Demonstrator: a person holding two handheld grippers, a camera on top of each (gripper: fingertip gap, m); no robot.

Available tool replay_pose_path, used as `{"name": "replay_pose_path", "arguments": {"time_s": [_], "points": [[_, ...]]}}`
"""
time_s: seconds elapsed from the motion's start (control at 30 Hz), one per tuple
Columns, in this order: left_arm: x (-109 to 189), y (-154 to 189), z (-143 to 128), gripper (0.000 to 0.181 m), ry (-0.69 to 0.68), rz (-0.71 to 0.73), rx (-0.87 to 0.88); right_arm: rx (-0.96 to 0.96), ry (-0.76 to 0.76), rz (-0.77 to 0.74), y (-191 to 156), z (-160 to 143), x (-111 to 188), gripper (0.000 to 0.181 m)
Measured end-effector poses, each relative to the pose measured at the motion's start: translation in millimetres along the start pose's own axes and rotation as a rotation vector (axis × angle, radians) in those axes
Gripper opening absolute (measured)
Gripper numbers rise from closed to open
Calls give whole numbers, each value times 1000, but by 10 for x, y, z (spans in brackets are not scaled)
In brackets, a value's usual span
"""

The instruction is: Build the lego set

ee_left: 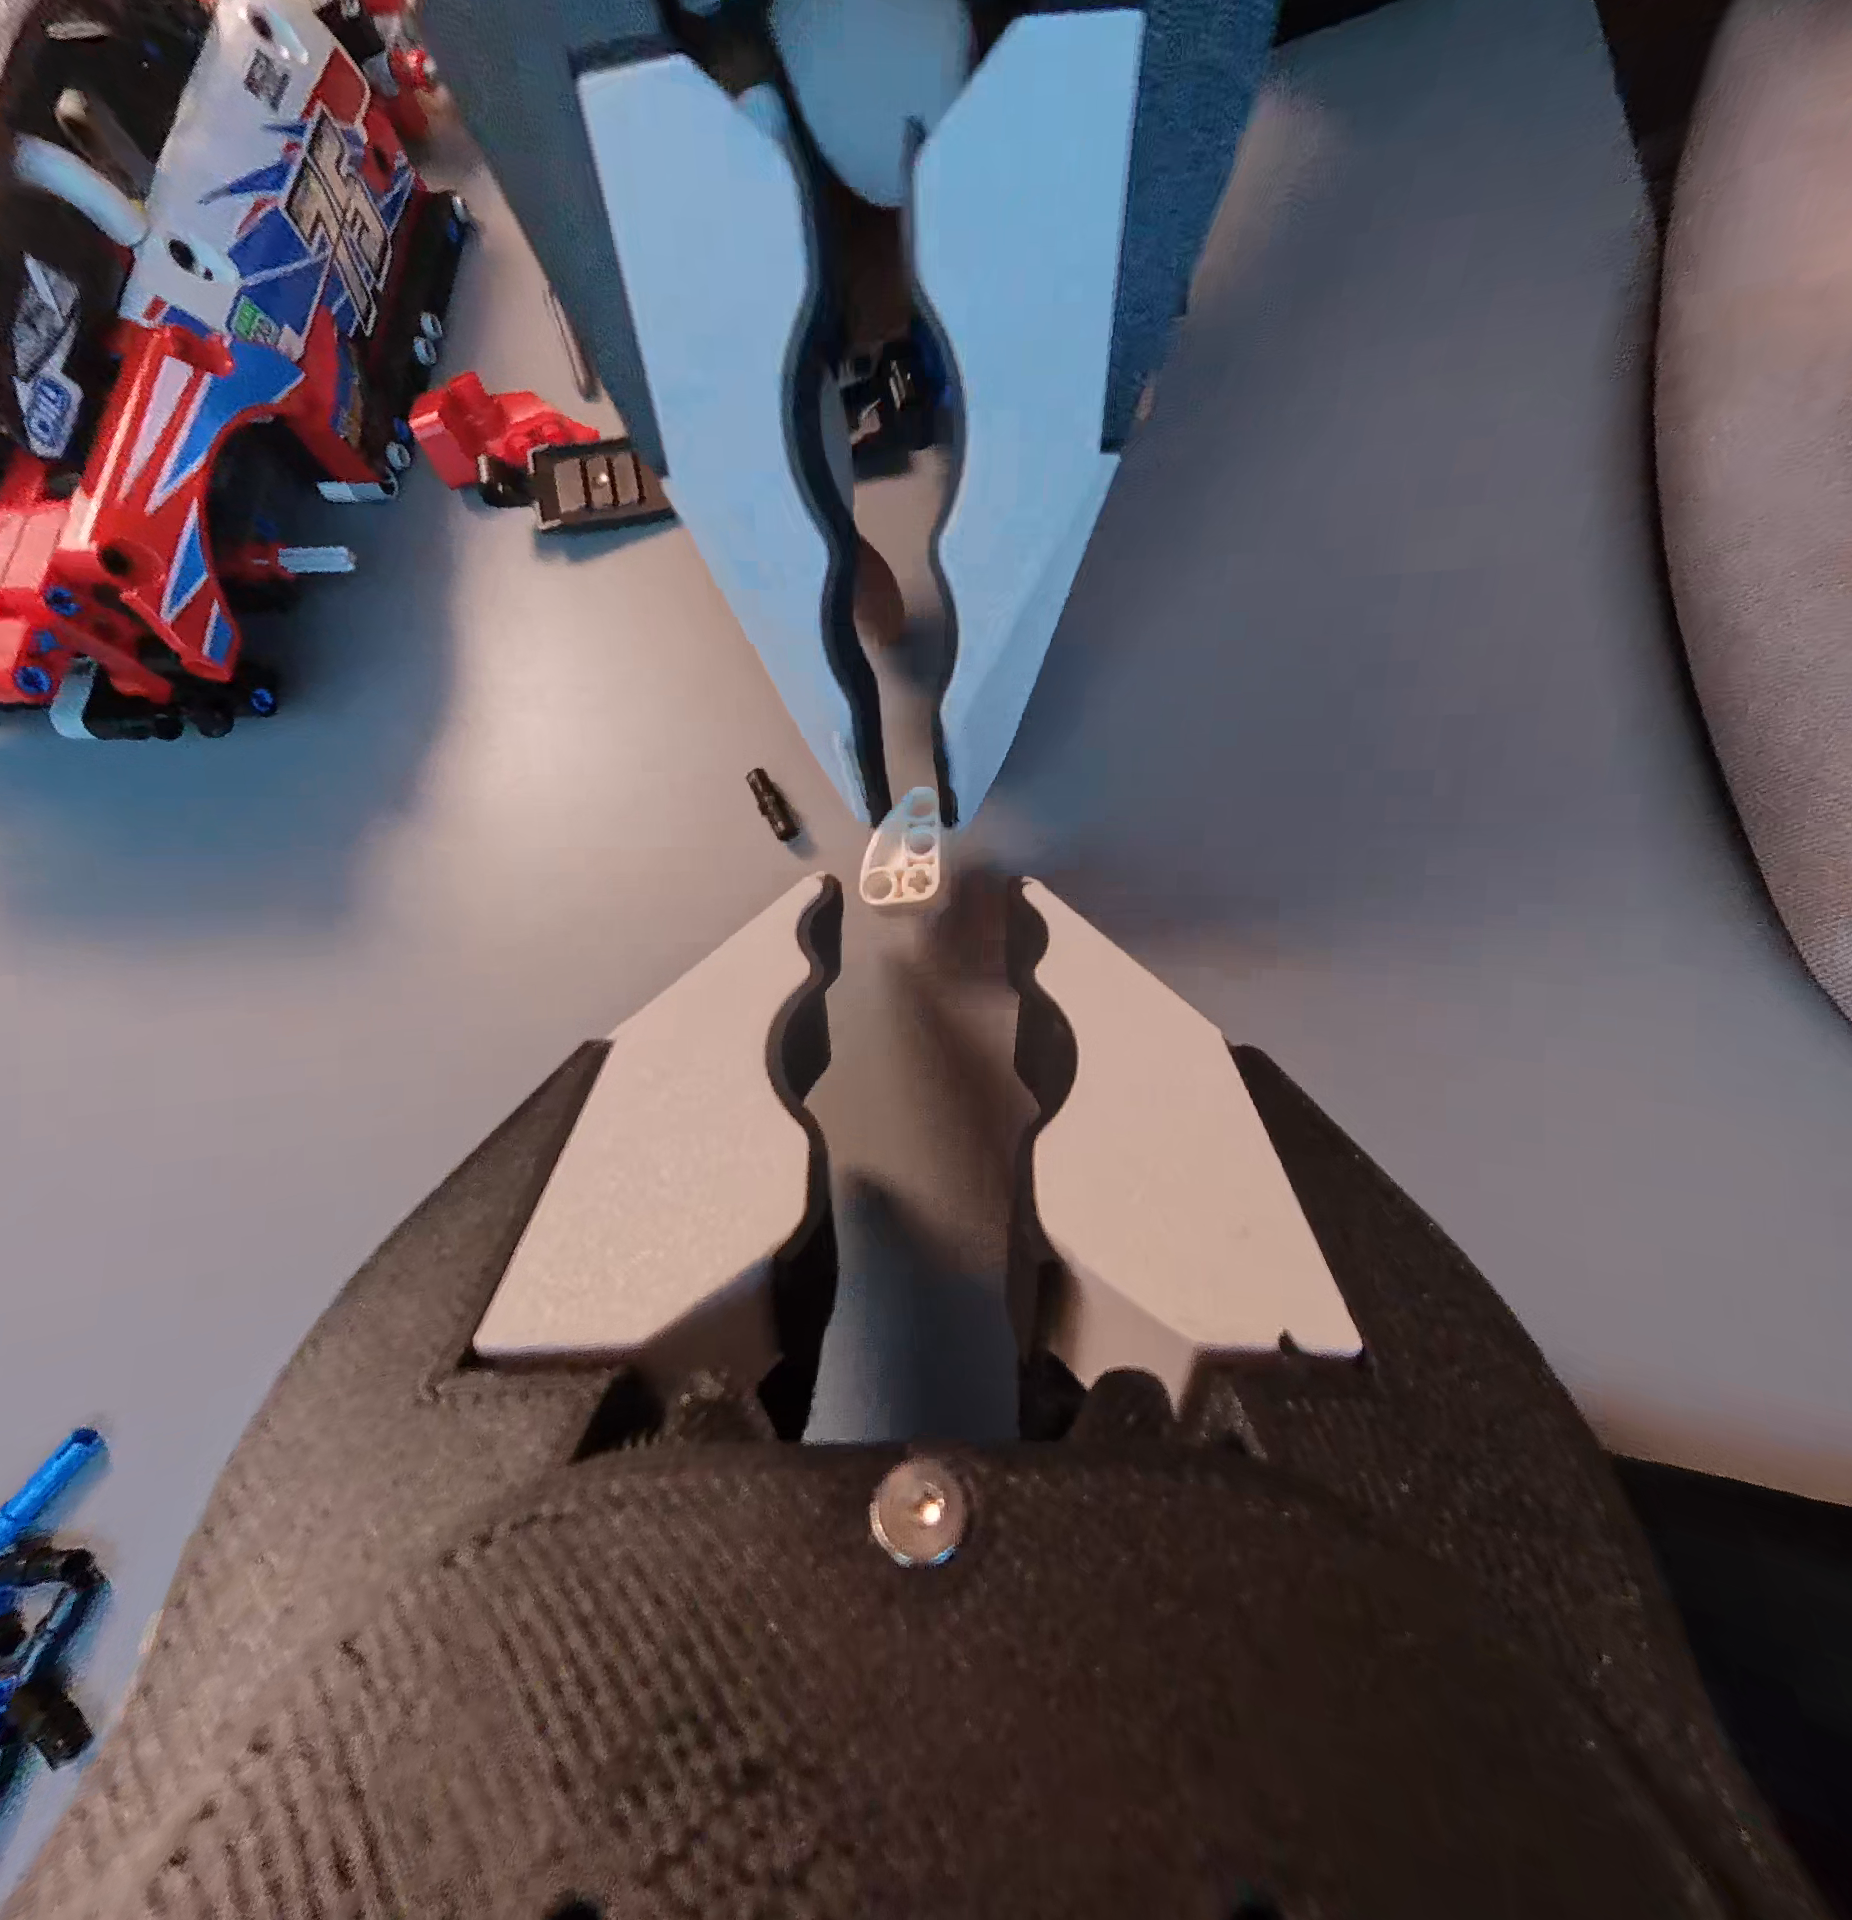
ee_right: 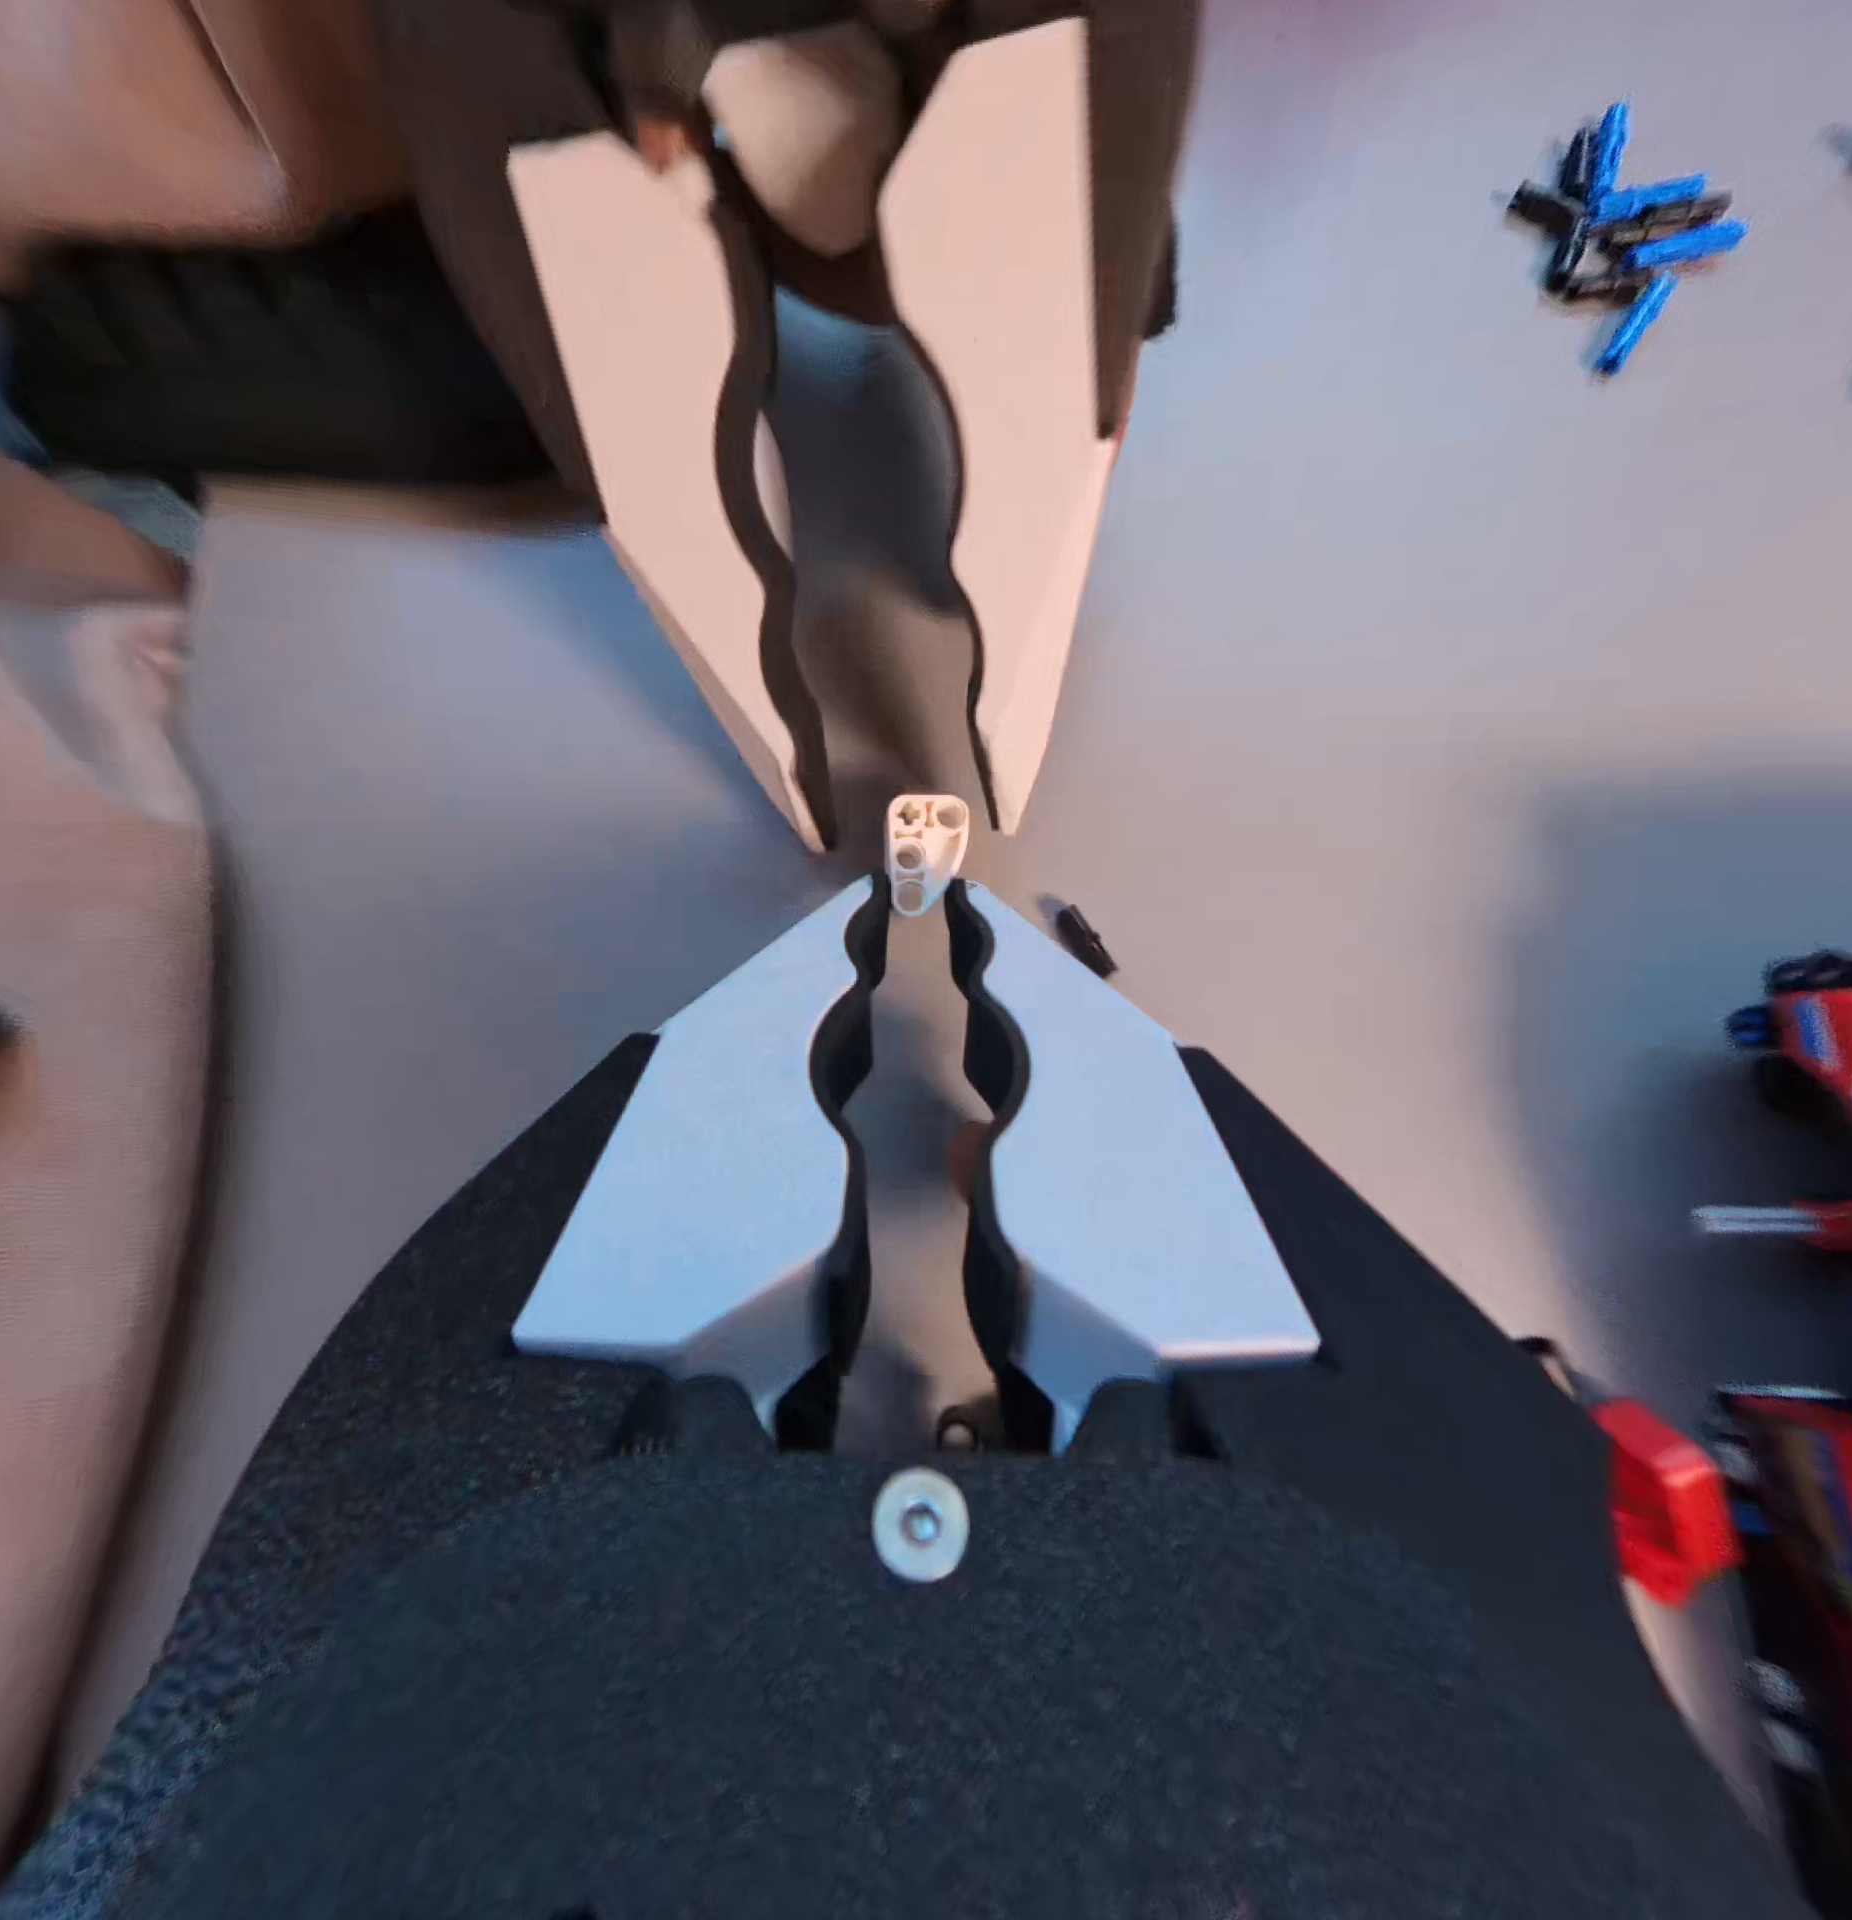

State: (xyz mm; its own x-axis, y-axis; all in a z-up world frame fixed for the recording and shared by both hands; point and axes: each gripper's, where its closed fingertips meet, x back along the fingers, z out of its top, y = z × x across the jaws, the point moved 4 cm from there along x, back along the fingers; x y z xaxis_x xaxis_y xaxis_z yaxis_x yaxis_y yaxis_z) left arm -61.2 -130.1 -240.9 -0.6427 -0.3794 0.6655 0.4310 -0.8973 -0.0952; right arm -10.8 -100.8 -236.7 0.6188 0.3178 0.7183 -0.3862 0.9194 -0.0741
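Observation:
A small white triangular Lego beam with holes point(ee_left: 901, 860) is pinched at its narrow end by my right gripper point(ee_left: 909, 818), which reaches in from the top of the left wrist view. In the right wrist view the right gripper point(ee_right: 920, 888) is shut on the same beam point(ee_right: 924, 847). My left gripper point(ee_left: 922, 899) is open and empty. Its fingertips stand on either side of the beam's wide end without touching it. The left gripper also shows in the right wrist view point(ee_right: 911, 833). A black pin point(ee_left: 774, 802) lies on the grey table just beside the beam.
A red, white and blue Lego vehicle point(ee_left: 174, 436) stands at the far left, with a red sub-assembly point(ee_left: 506, 426) beside it. Blue and black pins point(ee_left: 28, 1558) lie near left, also seen in the right wrist view point(ee_right: 1618, 229). A person's clothed leg point(ee_left: 1784, 520) borders the table.

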Motion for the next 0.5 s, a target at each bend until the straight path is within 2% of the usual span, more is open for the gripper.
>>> {"name": "replay_pose_path", "arguments": {"time_s": [0.1,0.17,0.23,0.3,0.43,0.5], "points": [[49,11,133,27,69,35,-50,-253,127,183,41,70,150,8],[81,-16,192,15,98,69,-49,-350,189,286,58,95,245,7],[91,-61,217,14,111,81,9,-394,225,293,119,97,290,6],[90,-80,219,14,124,18,142,-316,244,240,144,107,324,6],[102,-65,278,13,275,-288,519,108,257,43,68,144,432,22],[138,-75,334,13,350,-401,626,253,260,-4,-19,153,446,24]]}}
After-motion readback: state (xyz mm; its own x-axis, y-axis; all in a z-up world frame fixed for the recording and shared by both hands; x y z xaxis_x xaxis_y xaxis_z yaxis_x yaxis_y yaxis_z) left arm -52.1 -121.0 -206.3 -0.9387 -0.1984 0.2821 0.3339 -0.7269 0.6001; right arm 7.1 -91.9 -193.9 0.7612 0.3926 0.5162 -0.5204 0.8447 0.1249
